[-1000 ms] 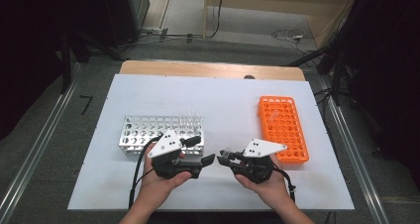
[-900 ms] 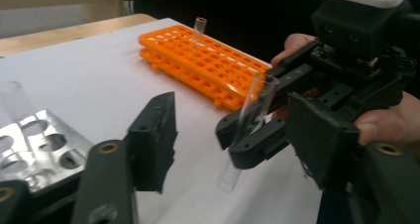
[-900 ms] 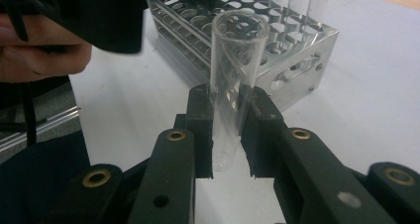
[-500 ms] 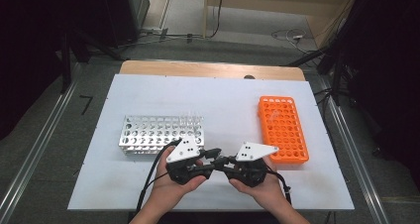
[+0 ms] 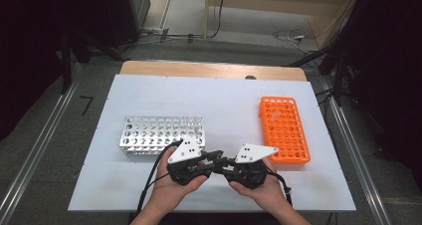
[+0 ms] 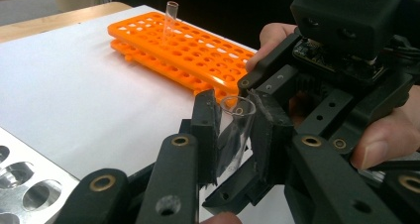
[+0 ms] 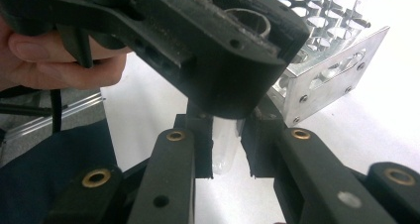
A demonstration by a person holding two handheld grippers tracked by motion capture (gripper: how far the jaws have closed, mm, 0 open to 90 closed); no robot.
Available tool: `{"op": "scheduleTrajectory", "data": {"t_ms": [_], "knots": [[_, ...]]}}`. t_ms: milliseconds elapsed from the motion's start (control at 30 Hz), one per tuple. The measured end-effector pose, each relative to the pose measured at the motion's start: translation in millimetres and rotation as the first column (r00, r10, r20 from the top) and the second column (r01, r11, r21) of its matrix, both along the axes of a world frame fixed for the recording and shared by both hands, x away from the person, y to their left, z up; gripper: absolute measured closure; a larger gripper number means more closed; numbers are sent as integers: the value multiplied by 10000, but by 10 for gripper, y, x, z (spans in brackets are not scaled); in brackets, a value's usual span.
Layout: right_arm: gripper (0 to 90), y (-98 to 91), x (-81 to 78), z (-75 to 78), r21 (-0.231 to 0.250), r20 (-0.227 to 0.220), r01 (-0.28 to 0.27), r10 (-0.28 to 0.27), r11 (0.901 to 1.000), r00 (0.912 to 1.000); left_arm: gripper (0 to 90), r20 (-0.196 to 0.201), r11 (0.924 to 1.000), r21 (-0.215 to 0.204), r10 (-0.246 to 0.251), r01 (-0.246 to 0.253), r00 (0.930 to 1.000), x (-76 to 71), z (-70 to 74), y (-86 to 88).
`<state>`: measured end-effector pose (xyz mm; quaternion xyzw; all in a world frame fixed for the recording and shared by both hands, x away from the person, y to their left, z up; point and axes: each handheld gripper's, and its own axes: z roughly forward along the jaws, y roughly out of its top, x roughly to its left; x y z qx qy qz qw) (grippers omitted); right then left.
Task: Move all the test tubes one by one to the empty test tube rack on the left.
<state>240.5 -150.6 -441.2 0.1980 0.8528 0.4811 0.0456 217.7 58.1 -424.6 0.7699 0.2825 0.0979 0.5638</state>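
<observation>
1. Item: one clear test tube [image 6: 233, 135], empty so far as we can tell. It hangs in the air over the near edge of the counter [image 5: 229, 105], between the two racks, touching neither.
2. Long axis: roughly upright. In the left gripper view the open mouth points up; in the right gripper view we see the rounded bottom [image 7: 224, 154] pointing down.
3. Left gripper [image 6: 236, 140]: its jaws have just been closing and now stand closed on the tube's upper part, near the mouth, one pad on each side of the glass.
4. Right gripper [image 7: 225, 149]: jaws closed on the tube's lower part, just under the left gripper's jaws.
5. Relation that matters: both grippers pinch the same tube, tip to tip, left above and right below, as the high view also shows [image 5: 219, 161]. We judge this a handover; whichever jaws let go, the tube stays with the other.
6. Orange rack [image 5: 283, 129]: on the person's right, beside the right gripper; one tube [image 6: 170, 18] already stands in it at the far end.
7. Metal rack [image 5: 161, 135]: on the left, just beyond the left gripper, with several clear tubes [image 5: 195, 119] standing at its right end.
</observation>
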Motion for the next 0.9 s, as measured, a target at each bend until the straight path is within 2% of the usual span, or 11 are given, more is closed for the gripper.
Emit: {"op": "scheduleTrajectory", "data": {"t_ms": [267,400,500,600,733,900], "knots": [[707,13,-2,-7,8,-6,-37,37,10000,10000,763,63,10000,-16,75,-75,10000,7,5,29],[657,19,-12,-12,-25,37,-46,47,10000,10000,763,96,9997,-136,195,-194,9998,12,18,63],[573,18,-12,-14,-13,37,-36,36,10000,10000,763,119,9993,-222,306,-303,9995,14,31,96],[432,11,-13,-23,-26,-24,-7,7,10000,10000,763,141,9985,-321,441,-436,9989,16,42,130],[298,-36,-27,-27,-34,78,-24,24,10000,10000,763,177,9979,-305,582,-576,9981,26,61,190],[159,-163,-19,-28,34,177,346,-347,9994,9992,763,183,9959,-414,807,-799,9966,43,94,276]]}}
